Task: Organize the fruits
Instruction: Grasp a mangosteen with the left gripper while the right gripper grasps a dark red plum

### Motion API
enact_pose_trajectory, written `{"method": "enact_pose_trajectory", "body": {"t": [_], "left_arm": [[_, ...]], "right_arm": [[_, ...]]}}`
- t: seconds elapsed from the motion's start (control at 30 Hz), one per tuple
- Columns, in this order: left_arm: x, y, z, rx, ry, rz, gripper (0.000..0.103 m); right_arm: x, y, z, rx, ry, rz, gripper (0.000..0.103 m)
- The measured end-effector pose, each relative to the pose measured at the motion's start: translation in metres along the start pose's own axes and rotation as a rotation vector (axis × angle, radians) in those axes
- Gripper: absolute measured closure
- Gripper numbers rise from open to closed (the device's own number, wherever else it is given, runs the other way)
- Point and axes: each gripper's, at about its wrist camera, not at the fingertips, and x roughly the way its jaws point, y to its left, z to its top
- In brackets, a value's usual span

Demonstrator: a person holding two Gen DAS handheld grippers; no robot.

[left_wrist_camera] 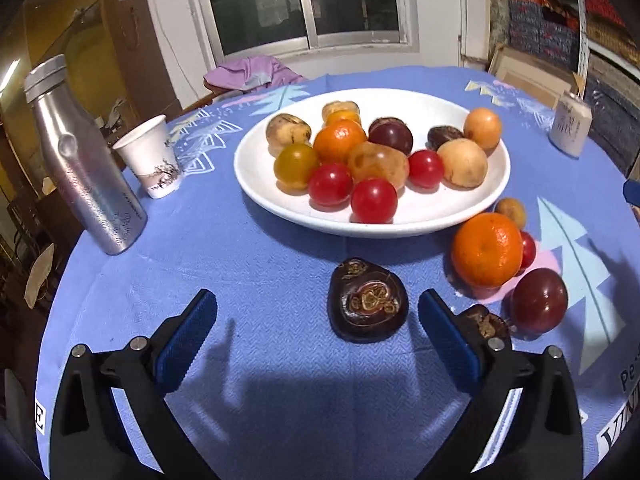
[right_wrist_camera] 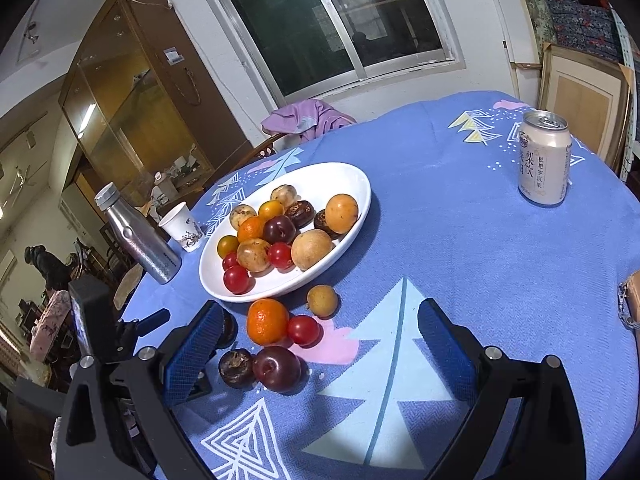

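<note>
A white plate holds several fruits: red tomatoes, oranges, plums, brown and yellow fruits. On the blue cloth beside it lie a dark water chestnut, an orange, a dark plum, a red tomato, a small brown fruit and a second water chestnut. My left gripper is open and empty, the first water chestnut just ahead between its fingers. My right gripper is open and empty above the loose fruits.
A metal bottle and a paper cup stand left of the plate. A drink can stands at the right. The left gripper's body shows at the table's left edge.
</note>
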Motion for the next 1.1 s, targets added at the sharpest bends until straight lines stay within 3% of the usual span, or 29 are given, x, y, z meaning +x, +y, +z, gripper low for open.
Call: {"method": "enact_pose_trajectory", "body": {"t": [0.2,0.27,0.33,0.5,0.6,0.7,1.1], "left_arm": [[0.015,0.010,0.004,-0.060,0.047,-0.036,0.004],[0.020,0.011,0.005,-0.072,0.061,-0.056,0.009],[0.024,0.010,0.007,-0.077,0.074,-0.097,0.032],[0.026,0.006,0.008,-0.064,0.076,-0.147,0.056],[0.022,0.003,0.006,-0.047,0.074,-0.143,0.057],[0.020,0.009,0.003,-0.066,0.081,-0.152,0.057],[0.017,0.024,-0.001,-0.120,0.084,-0.145,0.057]], "right_arm": [[0.005,0.008,-0.004,-0.033,0.037,0.028,0.004],[0.007,0.011,-0.006,-0.049,0.051,0.044,0.005],[0.009,0.012,-0.008,-0.048,0.065,0.061,0.009],[0.017,0.010,-0.012,-0.024,0.129,0.107,0.032],[0.024,0.011,-0.017,-0.020,0.176,0.132,0.045],[0.032,0.016,-0.023,-0.037,0.211,0.137,0.051],[0.048,0.031,-0.037,-0.124,0.225,0.073,0.051]]}}
